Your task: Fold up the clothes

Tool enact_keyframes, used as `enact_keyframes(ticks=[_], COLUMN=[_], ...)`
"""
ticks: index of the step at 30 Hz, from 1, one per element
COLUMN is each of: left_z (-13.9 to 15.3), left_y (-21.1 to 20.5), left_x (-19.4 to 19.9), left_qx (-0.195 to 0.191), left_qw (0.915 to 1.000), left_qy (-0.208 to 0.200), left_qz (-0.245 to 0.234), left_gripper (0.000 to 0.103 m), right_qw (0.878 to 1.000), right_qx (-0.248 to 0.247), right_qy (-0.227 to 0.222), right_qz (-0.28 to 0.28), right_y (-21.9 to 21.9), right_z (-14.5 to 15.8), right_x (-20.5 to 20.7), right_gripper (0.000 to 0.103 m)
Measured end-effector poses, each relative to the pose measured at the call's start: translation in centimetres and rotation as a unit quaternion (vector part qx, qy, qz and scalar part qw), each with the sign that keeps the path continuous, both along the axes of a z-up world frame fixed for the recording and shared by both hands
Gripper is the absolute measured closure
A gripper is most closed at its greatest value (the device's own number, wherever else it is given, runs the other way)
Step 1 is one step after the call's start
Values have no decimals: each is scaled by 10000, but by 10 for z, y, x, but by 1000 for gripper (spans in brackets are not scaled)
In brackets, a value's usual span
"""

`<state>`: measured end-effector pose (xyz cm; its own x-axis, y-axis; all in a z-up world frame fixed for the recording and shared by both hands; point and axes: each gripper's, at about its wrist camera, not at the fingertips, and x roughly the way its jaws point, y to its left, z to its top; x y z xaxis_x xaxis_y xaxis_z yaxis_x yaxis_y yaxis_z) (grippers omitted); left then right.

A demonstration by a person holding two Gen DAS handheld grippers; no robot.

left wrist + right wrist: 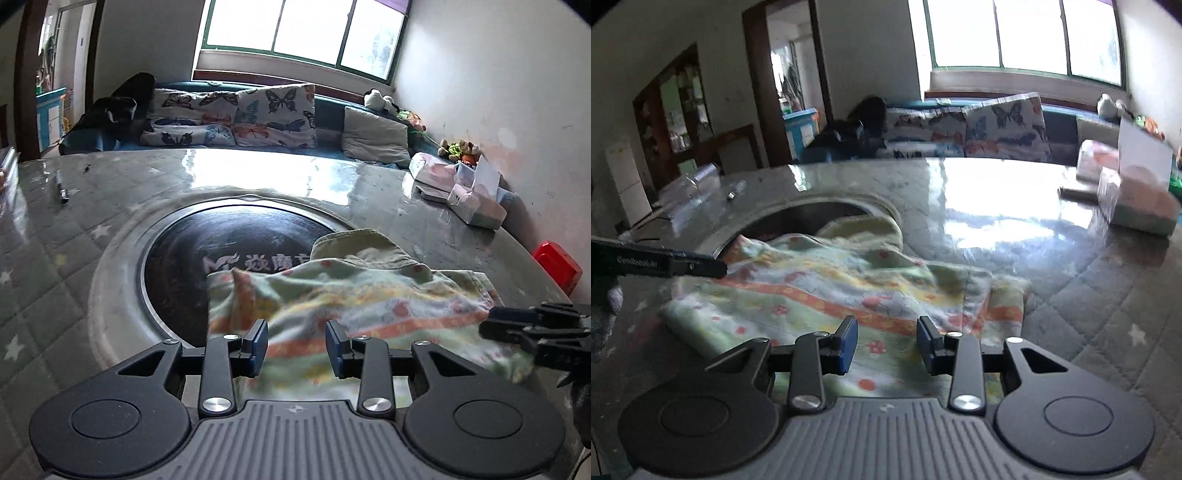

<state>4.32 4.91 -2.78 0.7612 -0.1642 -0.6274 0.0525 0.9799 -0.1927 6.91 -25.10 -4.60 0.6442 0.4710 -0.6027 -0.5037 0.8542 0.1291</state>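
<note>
In the left wrist view, the left gripper [296, 345] hangs over the near edge of a crumpled pale-green floral cotton garment [354, 295], its jaws apart and empty. The garment lies on the grey quilted table [55, 258], partly over the round black inset plate [229, 254], long axis running left to right. The right gripper [491, 325] reaches in at its right end; whether its jaws are open cannot be told here.

In the right wrist view, the right gripper [887, 345] has its jaws apart over the garment [831, 291], which stretches from near right toward the far left.

Garment [343, 295] blurred; its near edge hidden
</note>
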Motion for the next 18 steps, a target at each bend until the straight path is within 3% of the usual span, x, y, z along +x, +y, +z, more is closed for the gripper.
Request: enact_keyframes(ticks=[9, 13, 18], left_z=[-12, -4, -8], left_y=[17, 18, 10], left_x=[39, 39, 52], left_qx=[273, 89, 357], left_qw=[9985, 9992, 9988], left_qy=[282, 184, 191], left_qz=[393, 331, 273], left_gripper=[74, 74, 74], right_qw=[9996, 9998, 9994], right_qx=[-144, 3, -106], right_qy=[-45, -6, 128], right_qz=[-232, -178, -297], right_y=[-6, 0, 5], right_z=[6, 9, -3], right_x=[21, 38, 58], right_gripper=[68, 68, 69])
